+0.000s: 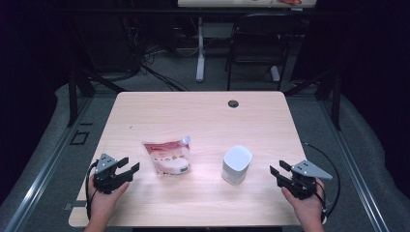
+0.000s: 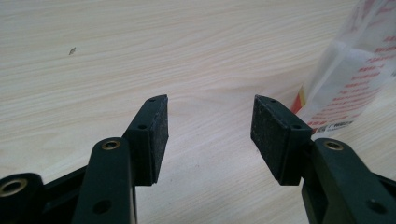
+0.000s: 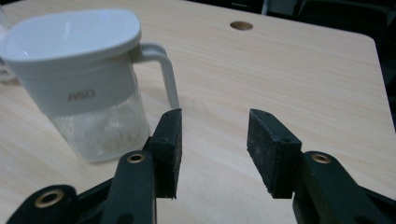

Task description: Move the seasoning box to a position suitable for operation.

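Left gripper [image 1: 129,166] and right gripper [image 1: 279,170] rest gaping, facing inward.

1. Light wood table [image 1: 203,116], rounded corners, mostly bare.
2. Round cable hole [image 1: 233,103] near the table's far edge, right of centre.
3. Small dark speck [image 1: 129,127] on the tabletop, far left part.
4. Black chair [image 1: 256,46] behind the table, on grey floor.
5. White desk leg [image 1: 200,48] beside the chair, tangled cables [image 1: 145,53] to its left.
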Demonstrator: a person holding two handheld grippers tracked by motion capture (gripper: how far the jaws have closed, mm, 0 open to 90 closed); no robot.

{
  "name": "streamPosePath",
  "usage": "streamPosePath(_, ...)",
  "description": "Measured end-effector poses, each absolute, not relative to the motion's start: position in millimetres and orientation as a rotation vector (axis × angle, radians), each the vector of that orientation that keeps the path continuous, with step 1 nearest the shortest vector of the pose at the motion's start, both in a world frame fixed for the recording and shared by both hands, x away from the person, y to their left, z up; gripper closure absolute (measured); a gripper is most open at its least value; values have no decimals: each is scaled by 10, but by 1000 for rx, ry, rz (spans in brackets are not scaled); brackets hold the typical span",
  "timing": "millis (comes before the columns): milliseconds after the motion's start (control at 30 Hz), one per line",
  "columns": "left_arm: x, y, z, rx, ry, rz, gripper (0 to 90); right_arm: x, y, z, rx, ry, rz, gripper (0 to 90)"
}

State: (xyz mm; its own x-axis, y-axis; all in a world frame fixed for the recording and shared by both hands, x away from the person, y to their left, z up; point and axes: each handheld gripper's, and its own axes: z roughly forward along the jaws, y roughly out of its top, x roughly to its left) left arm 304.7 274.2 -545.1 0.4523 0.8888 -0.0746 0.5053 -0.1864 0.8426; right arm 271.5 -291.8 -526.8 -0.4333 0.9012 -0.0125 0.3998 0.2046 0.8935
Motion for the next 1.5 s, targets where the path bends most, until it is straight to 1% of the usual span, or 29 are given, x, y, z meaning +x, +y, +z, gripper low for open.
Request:
streamPosePath(100, 3045, 2758, -5447, 1846, 1186, 545, 488, 2815, -2873, -5248, 1199, 1928, 1207, 601)
streamPosePath(167, 3048, 2758, -5451, 1840, 1191, 563, 495, 2864, -2831, -5239, 1190, 1930, 1211, 623)
streamPosePath(367, 3059, 2781, -5461, 1822, 1221, 544, 511, 2994, -2717, -5239, 1176, 1950, 1215, 652)
streamPosePath(800, 3050, 2778, -5500, 1846, 1224, 542, 525, 3204, -2620, -5321, 1147, 2048, 1215, 647)
streamPosePath(1200, 3018, 2766, -5486, 1848, 1223, 560, 524, 3152, -2409, -5345, 1091, 2084, 1174, 653)
streamPosePath(1367, 3032, 2790, -5497, 1838, 1241, 559, 524, 3158, -2425, -5358, 1096, 2104, 1211, 707)
streamPosePath(1500, 3032, 2804, -5494, 1833, 1244, 557, 524, 3127, -2434, -5368, 1105, 2123, 1224, 706)
